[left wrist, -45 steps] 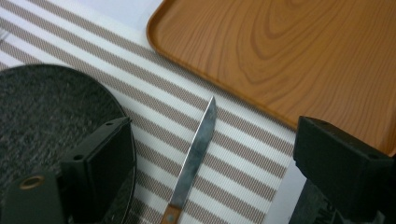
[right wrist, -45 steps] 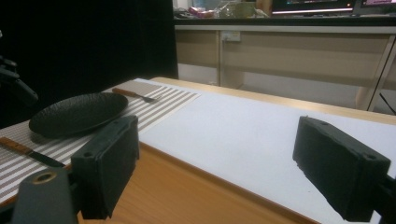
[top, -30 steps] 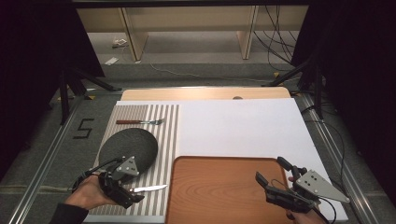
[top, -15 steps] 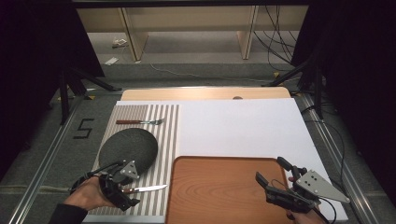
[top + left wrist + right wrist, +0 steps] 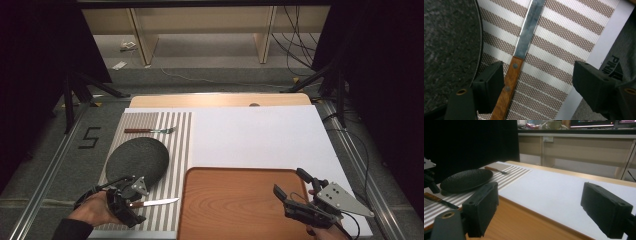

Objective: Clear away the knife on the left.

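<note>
**Operator:** Looking down the left gripper (image 5: 537,82), I have the knife (image 5: 520,56) between the jaws, its wooden handle (image 5: 507,86) close against one pad and the other pad well clear. The jaws have just been closing, but they aren't pinching it yet.

**Second:** Where does it lie?

**Operator:** Flat on the striped placemat (image 5: 170,145), just beside the near edge of the dark plate (image 5: 137,159), blade (image 5: 160,202) pointing toward the wooden tray (image 5: 240,200).

**Second:** How will it handle?

**Operator:** I judge it light and stiff. The steel is thin and likely slick, so I take the handle, across its flat sides near the rivets. It lies low on the mat, so the pads must come right down or they may skate over it.

**Second:** And right of the plate?

**Operator:** The right gripper (image 5: 295,192) hovers over the tray's right end, jaws spread wide, holding nothing.
</note>
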The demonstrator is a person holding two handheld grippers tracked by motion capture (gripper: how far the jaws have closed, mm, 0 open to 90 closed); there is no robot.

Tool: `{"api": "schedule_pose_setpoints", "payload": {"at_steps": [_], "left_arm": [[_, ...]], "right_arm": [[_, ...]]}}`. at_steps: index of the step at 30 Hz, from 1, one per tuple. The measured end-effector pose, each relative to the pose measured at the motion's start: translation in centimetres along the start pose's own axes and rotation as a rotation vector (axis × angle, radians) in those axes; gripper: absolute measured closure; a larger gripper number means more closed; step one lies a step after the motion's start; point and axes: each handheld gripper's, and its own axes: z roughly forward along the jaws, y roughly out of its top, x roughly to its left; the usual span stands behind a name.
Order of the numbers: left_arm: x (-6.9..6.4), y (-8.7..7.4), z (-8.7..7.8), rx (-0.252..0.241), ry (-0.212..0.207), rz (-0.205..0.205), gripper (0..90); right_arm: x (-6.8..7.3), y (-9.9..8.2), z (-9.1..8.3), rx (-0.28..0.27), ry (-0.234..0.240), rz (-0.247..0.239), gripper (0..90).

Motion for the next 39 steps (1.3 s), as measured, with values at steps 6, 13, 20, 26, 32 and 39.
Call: {"api": "schedule_pose_setpoints", "payload": {"at_steps": [6, 13, 20, 26, 32, 39], "left_arm": [[0.4, -0.1, 0.2, 0.01, 0.034, -0.011, 28.1], [0.7, -0.2, 0.7, 0.038, 0.062, -0.017, 34.6], [1.0, 0.0, 1.2, 0.057, 0.063, -0.015, 43.5], [1.3, 0.3, 1.5, 0.075, 0.058, -0.013, 51.3], [1.6, 0.7, 1.6, 0.112, 0.053, 0.0, 61.3], [1.7, 1.1, 1.7, 0.137, 0.012, 0.025, 71.6]], "right_arm": [[0.0, 0.0, 0.0, 0.0, 0.001, 0.0, 15.8], [0.1, 0.0, 0.0, 0.001, 0.002, 0.002, 15.9], [0.0, 0.0, 0.1, 0.0, 0.001, 0.006, 16.0], [0.0, 0.0, 0.1, -0.002, 0.001, 0.005, 16.1], [0.0, -0.1, 0.1, 0.0, 0.0, 0.008, 16.1], [0.0, -0.1, 0.1, -0.001, 0.002, 0.005, 16.2]]}}
